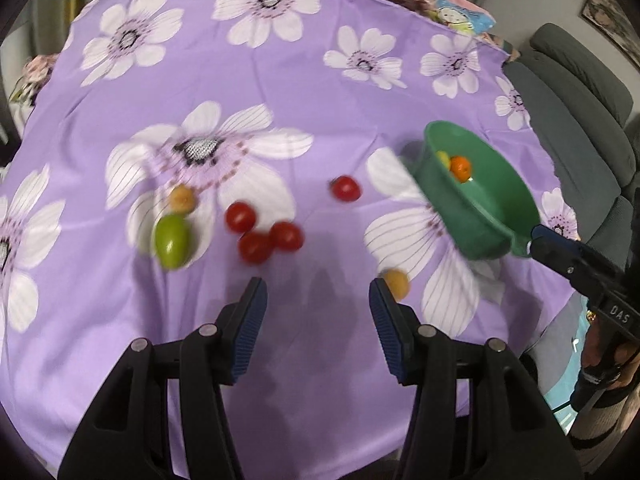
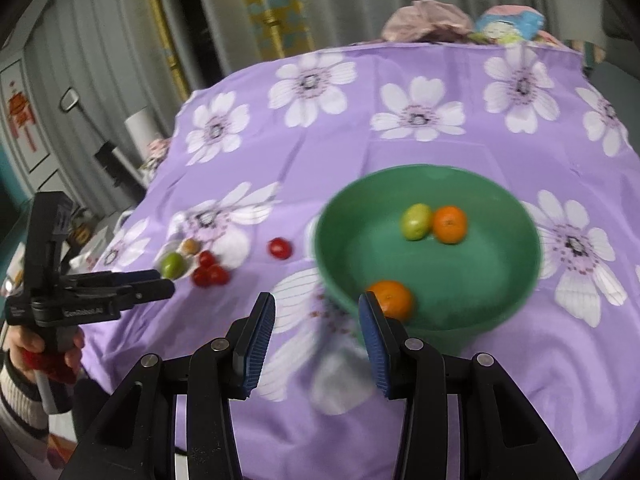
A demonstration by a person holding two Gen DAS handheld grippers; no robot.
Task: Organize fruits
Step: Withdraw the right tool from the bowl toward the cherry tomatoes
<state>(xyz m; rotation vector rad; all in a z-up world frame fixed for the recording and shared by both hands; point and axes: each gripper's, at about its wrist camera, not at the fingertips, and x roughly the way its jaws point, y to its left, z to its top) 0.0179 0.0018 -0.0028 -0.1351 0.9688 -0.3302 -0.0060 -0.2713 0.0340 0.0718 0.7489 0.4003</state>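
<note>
A green bowl (image 2: pixel 436 316) holds two oranges (image 2: pixel 450 224) and a yellow-green fruit (image 2: pixel 416 222). My right gripper (image 2: pixel 316 320) is shut on its near rim, one finger inside and one outside. In the left wrist view the bowl (image 1: pixel 480 216) hangs tilted above the cloth from the right gripper (image 1: pixel 530 240). Loose on the cloth lie a green fruit (image 1: pixel 173 242), a small yellow fruit (image 1: pixel 182 199), several red tomatoes (image 1: pixel 255 247) and an orange-yellow fruit (image 1: pixel 396 283). My left gripper (image 1: pixel 318 300) is open and empty, just short of the tomatoes.
A purple cloth with white flowers (image 1: pixel 320 80) covers the round table. A grey sofa (image 1: pixel 580 120) stands beyond the right edge. Bundled cloth and a cartoon cushion (image 1: pixel 460 16) lie at the far edge. A hand (image 2: pixel 24 344) holds the left gripper (image 2: pixel 166 282).
</note>
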